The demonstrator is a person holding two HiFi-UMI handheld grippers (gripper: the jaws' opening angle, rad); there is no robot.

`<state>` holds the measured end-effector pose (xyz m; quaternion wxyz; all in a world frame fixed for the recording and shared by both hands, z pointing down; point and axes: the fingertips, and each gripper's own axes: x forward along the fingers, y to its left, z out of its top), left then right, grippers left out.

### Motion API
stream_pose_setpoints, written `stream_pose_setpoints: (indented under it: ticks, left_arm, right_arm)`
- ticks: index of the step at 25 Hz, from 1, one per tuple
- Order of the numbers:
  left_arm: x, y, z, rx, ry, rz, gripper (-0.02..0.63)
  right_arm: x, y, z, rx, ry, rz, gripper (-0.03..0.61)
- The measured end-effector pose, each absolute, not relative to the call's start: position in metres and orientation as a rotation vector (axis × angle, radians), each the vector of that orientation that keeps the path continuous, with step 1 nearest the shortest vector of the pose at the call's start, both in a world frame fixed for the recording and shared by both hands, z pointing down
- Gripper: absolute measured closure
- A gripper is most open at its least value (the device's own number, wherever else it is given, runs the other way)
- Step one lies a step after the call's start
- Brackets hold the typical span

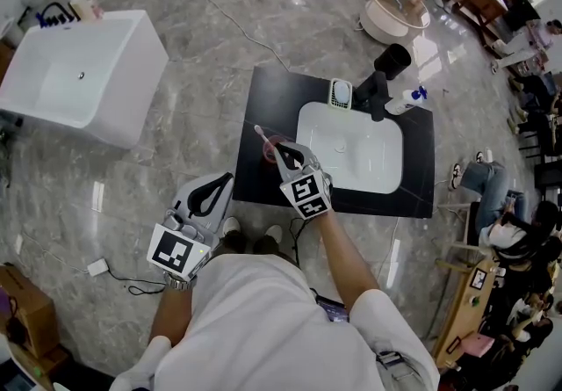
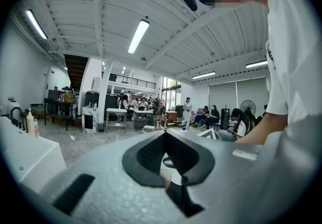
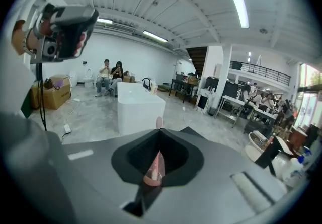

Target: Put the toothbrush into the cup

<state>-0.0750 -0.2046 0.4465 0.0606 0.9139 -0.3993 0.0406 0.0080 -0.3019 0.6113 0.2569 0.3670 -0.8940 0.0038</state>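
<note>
Pink toothbrush [image 3: 153,167] pinched in the right claw [image 1: 288,152]; left claw [image 2: 164,135] closed on nothing

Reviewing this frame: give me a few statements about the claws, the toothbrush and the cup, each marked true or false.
1. The right claw is shut on the toothbrush. True.
2. The left claw holds the cup. False: its jaws are together with nothing between them, and it hangs off the counter's near-left corner.
3. The cup stands on the black counter, left of the white basin. True.
4. The toothbrush lies in the basin. False: the right claw holds it at the cup, with the bristle end pointing up and away.
</note>
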Motion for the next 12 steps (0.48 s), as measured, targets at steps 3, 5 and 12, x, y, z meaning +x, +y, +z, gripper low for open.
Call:
stream_pose_setpoints:
  ticks: [3,5,12]
  left_arm:
    - [-0.073,-0.204,0.446,2.772,-1.192,0.123,0.615]
    - [-0.070,-0.204,0.445,2.782,-1.172,0.121,0.615]
    - [-0.057,-0.207,0.442,2.817,-1.099,0.112,0.615]
  right_arm:
    - [0.023,-0.285,0.573,1.088,-2.493,0.007,0.566]
    - [0.034,-0.271,0.547,1.150,-2.534,0.000,0.566]
    - [0.071,-0.221,0.475,1.351,-2.607,0.014,0.566]
